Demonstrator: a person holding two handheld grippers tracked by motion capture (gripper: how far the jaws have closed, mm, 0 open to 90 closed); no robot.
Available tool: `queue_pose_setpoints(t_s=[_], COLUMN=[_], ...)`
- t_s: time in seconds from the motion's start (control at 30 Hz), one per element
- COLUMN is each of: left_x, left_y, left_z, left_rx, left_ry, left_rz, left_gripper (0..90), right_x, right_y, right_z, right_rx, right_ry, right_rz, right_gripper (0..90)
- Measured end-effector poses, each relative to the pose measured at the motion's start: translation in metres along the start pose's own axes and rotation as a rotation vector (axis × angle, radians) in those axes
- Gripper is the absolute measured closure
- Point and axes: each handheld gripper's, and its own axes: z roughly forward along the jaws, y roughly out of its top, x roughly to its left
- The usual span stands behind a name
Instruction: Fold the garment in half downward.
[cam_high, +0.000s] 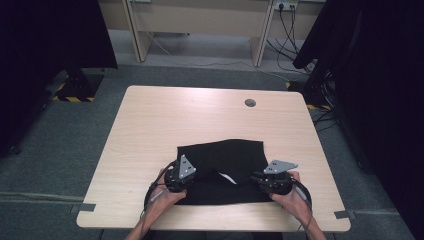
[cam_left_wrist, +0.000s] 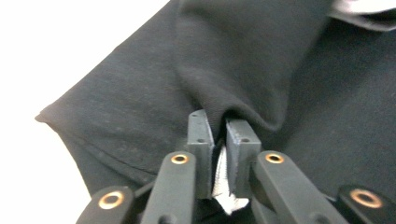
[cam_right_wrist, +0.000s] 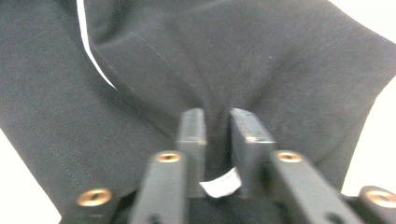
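one black garment (cam_high: 227, 160) lies folded on the near half of one light wooden table (cam_high: 165, 120), and two grippers work its near edge. the left gripper (cam_high: 179, 181) sits at the garment's near left part, the right gripper (cam_high: 267, 182) at its near right part, well apart from each other, each held in one hand. in the left gripper view the two black jaws stand nearly together, pinching a raised fold of the black cloth (cam_left_wrist: 243, 70); the fabric rises just ahead of the tips. in the right gripper view the two jaws likewise clamp a ridge of the cloth (cam_right_wrist: 261, 70). one small white patch (cam_right_wrist: 219, 185), perhaps a label, shows between those jaws, low behind the tips. one thin white line (cam_right_wrist: 95, 60) runs along a fold, ahead and to the left of the right gripper's jaws.
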Motion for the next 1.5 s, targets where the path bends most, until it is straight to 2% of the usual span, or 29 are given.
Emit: queue_pose_setpoints(t_s=[0.1, 0.17, 0.23, 0.33, 0.43, 0.53, 0.6, 0.67, 0.7, 0.8, 0.87, 0.9, 1.0, 1.13, 1.2, 1.37, 1.4, 1.5], left_x=[0.007, 0.014, 0.015, 0.005, -0.01, -0.023, -0.029, -0.028, -0.027, -0.024, -0.025, -0.026, -0.031, -0.036, -0.038, -0.038, -0.037, -0.034], left_y=[0.004, 0.01, 0.011, 0.0, -0.02, -0.037, -0.043, -0.041, -0.038, -0.026, -0.02, -0.018, -0.015, -0.02, -0.024, -0.029, -0.03, -0.028], left_z=[-0.016, -0.035, -0.051, -0.066, -0.069, -0.062, -0.059, -0.061, -0.064, -0.068, -0.066, -0.064, -0.05, -0.037, -0.035, -0.036, -0.036, -0.034], left_rx=[-0.059, -0.113, -0.139, -0.143, -0.109, -0.052, -0.035, -0.056, -0.071, -0.133, -0.137, -0.131, -0.079, 0.001, 0.036, 0.022, 0.02, 0.021], left_ry=[0.015, 0.021, 0.011, -0.026, -0.072, -0.127, -0.163, -0.186, -0.19, -0.212, -0.212, -0.207, -0.158, -0.135, -0.121, -0.122, -0.124, -0.134], left_rz=[-0.006, -0.007, -0.006, 0.003, 0.017, 0.03, 0.023, 0.003, -0.001, -0.057, -0.083, -0.091, -0.114, -0.11, -0.092, -0.085, -0.086, -0.074], left_gripper=[83.1, 83.1, 83.1, 82.8, 81.8, 76.5, 67.5, 53.7, 49.6, 37.4, 32.4, 31.2, 28.5, 27.7, 26.5, 25.6, 25.6, 25.5], right_x=[-0.005, -0.007, -0.008, -0.005, 0.003, 0.01, 0.01, 0.008, 0.007, 0.003, 0.002, 0.002, 0.001, 0.001, 0.0, -0.002, -0.003, -0.004], right_y=[0.003, 0.007, 0.009, 0.008, -0.003, -0.017, -0.026, -0.03, -0.029, -0.022, -0.015, -0.012, -0.005, -0.002, -0.003, -0.013, -0.016, -0.015], right_z=[-0.011, -0.026, -0.042, -0.06, -0.069, -0.063, -0.054, -0.051, -0.052, -0.06, -0.062, -0.062, -0.052, -0.031, -0.02, -0.005, -0.006, -0.012], right_rx=[-0.024, -0.058, -0.094, -0.115, -0.11, -0.071, -0.037, -0.032, -0.047, -0.086, -0.106, -0.114, -0.112, -0.078, -0.059, -0.017, -0.029, 0.004], right_ry=[-0.027, -0.047, -0.052, -0.049, -0.032, -0.01, 0.012, 0.03, 0.029, 0.038, 0.028, 0.024, 0.021, 0.014, 0.016, 0.013, 0.017, 0.012], right_rz=[-0.025, -0.039, -0.041, -0.054, -0.06, -0.056, -0.023, 0.011, 0.033, 0.067, 0.069, 0.072, 0.083, 0.072, 0.07, 0.088, 0.092, 0.1], right_gripper=[83.4, 83.8, 83.8, 83.8, 83.5, 80.9, 72.6, 62.1, 57.0, 50.3, 47.9, 47.4, 46.4, 45.9, 45.8, 44.7, 44.7, 43.2])
